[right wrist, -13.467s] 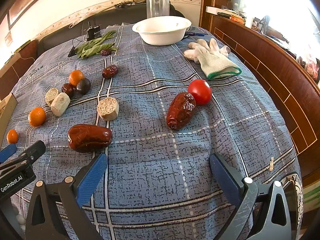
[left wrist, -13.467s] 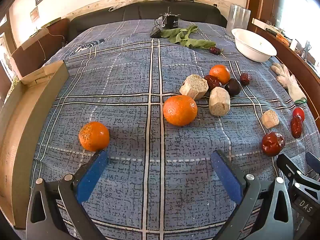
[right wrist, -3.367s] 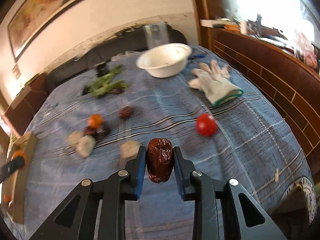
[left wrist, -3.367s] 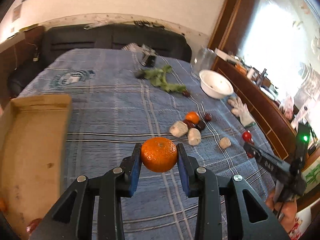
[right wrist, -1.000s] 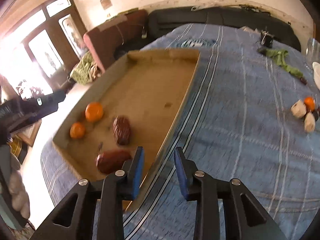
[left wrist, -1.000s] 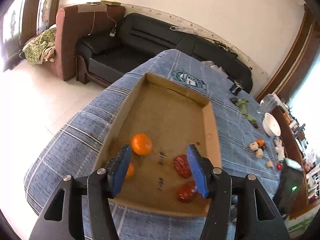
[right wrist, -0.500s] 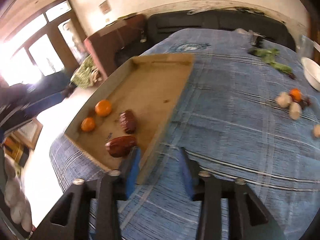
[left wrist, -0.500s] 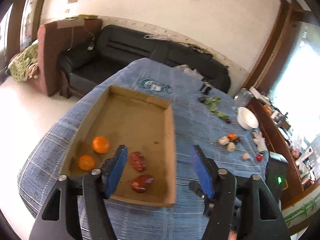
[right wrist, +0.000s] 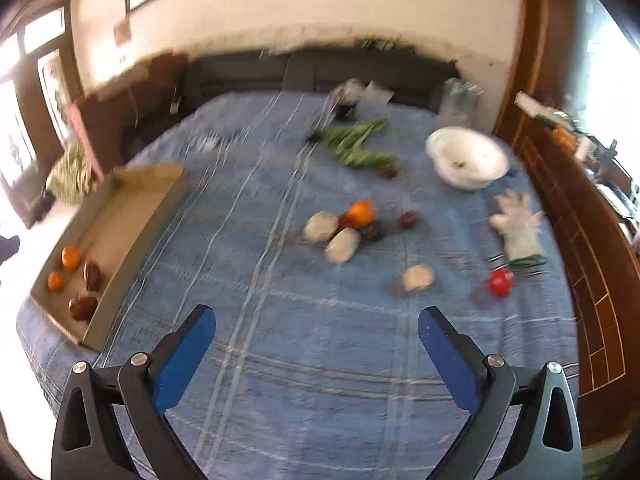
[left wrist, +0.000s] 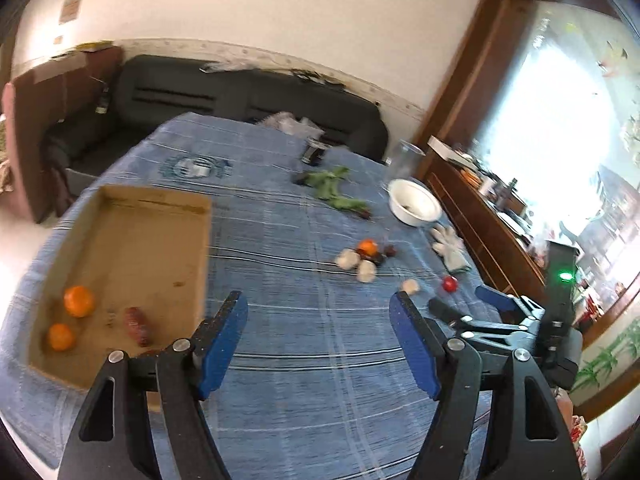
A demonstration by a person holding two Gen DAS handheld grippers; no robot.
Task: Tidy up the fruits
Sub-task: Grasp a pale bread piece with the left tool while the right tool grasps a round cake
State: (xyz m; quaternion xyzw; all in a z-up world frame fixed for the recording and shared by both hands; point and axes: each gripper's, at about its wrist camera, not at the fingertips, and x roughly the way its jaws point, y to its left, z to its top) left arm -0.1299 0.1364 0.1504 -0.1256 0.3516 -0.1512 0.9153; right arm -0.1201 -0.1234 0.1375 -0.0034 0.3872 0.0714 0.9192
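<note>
Both tongs, left (left wrist: 318, 334) and right (right wrist: 316, 344), have swung off the box (right wrist: 132, 204) at 9 o'clock, wide apart and empty, two oranges (left wrist: 79, 301) and two dates (right wrist: 83, 307) already boxed, while the blurred pile (right wrist: 352, 224) at 12 and tomato (right wrist: 500, 283) remain on the counter (right wrist: 320, 320).

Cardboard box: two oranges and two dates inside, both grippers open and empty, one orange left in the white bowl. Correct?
Not quite. The remaining orange lies on the blue cloth among the loose pieces, not in the white bowl; the right wrist view shows it. The cardboard box contents and open grippers are as stated.
</note>
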